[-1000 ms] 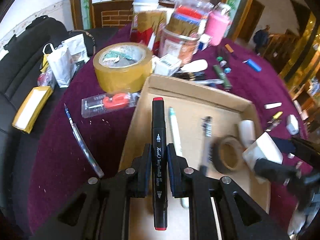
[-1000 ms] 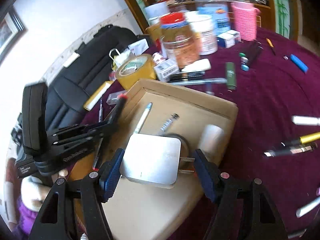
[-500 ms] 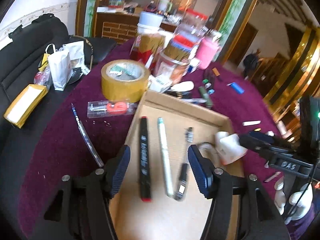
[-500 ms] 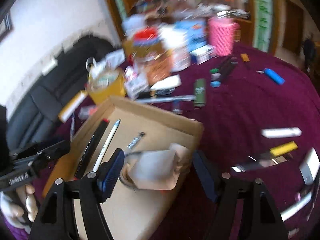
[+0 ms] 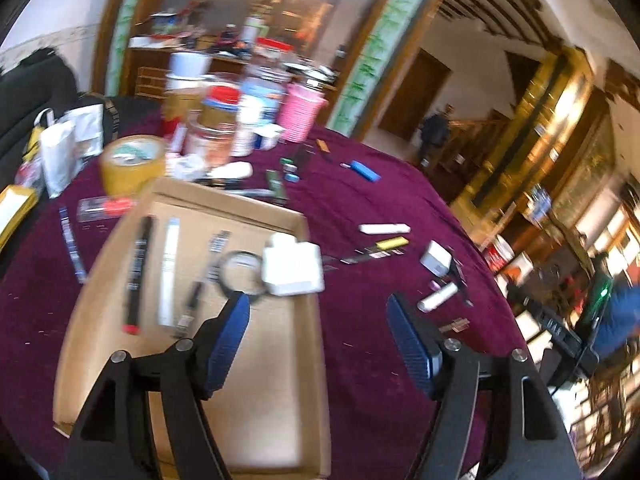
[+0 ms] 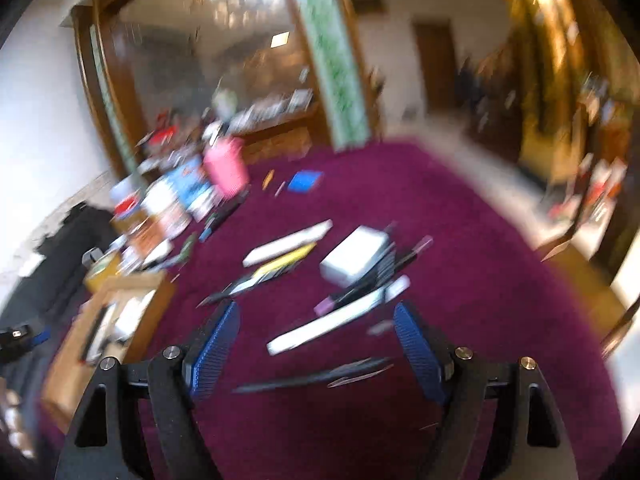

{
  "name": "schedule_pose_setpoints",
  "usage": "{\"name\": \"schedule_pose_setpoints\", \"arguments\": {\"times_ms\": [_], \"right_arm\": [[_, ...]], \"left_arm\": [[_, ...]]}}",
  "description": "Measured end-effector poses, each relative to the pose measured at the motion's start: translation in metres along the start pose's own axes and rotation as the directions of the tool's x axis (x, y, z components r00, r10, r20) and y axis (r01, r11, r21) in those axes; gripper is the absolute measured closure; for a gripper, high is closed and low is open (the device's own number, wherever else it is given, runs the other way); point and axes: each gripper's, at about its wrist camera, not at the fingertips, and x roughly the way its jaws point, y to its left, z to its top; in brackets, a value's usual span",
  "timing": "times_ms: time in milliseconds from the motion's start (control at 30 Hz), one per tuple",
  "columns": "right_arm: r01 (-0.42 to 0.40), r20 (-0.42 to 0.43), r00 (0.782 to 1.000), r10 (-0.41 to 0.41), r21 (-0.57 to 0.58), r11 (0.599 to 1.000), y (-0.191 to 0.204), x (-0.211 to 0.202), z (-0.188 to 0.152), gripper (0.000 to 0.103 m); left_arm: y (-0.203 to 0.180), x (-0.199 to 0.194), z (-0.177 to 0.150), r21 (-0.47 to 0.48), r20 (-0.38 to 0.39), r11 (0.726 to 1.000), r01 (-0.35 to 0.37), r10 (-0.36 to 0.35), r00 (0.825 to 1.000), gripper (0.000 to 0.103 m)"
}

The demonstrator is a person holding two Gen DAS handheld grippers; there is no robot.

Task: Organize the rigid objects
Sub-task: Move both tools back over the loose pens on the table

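A flat cardboard box (image 5: 276, 400) lies on the purple tablecloth. In it are a black marker (image 5: 136, 272), a white pen (image 5: 168, 268), a small tape ring (image 5: 240, 272) and a white charger (image 5: 292, 268). My left gripper (image 5: 320, 344) is open and empty above the box's right edge. My right gripper (image 6: 316, 348) is open and empty over loose items on the cloth: a white box (image 6: 354, 256), a white stick (image 6: 336, 324), a yellow pen (image 6: 280, 262) and a dark pen (image 6: 312, 376). The box also shows at the left of the right wrist view (image 6: 68, 368).
Behind the box stand a brown tape roll (image 5: 132, 164), jars (image 5: 216, 120) and a pink cup (image 5: 300, 116). A blue lighter (image 5: 366, 172), a white stick (image 5: 384, 229) and a small white box (image 5: 436, 258) lie on the cloth right of the box. A black sofa (image 5: 36, 92) is at the left.
Both grippers let go of their loads: the black marker and the white charger now lie in the box. Both grippers swung right, away from the box, the right one over the loose items.
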Motion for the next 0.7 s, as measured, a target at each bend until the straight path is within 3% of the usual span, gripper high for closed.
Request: {"name": "schedule_pose_setpoints", "arguments": {"times_ms": [67,100,267,533,700], "right_arm": [[0.052,0.119,0.992,-0.05,-0.016,0.999,-0.009,-0.018,0.003,0.0],[0.041,0.144,0.989,-0.039,-0.009,0.999,-0.017,-0.021,0.006,0.0],[0.025,-0.004,1.0,-0.025,0.07,0.997,-0.055,0.022,0.031,0.0],[0.054,-0.071,0.996,-0.047,0.11,0.992,-0.083,0.095,0.065,0.0],[0.047,-0.065,0.997,-0.034,0.197,0.979,-0.108,0.122,0.046,0.001]], "left_arm": [[-0.021,0.006,-0.005,0.042,-0.021,0.999,0.003,-0.002,1.0,0.032],[-0.029,0.009,-0.008,0.055,-0.031,0.998,0.003,-0.001,1.0,0.032],[-0.057,0.021,-0.018,0.093,-0.082,0.996,0.006,0.002,0.997,0.032],[-0.088,0.029,-0.019,0.14,-0.114,0.99,-0.022,0.038,0.993,0.032],[-0.111,0.062,-0.024,0.219,-0.173,0.975,-0.035,0.074,0.982,0.032]]}}
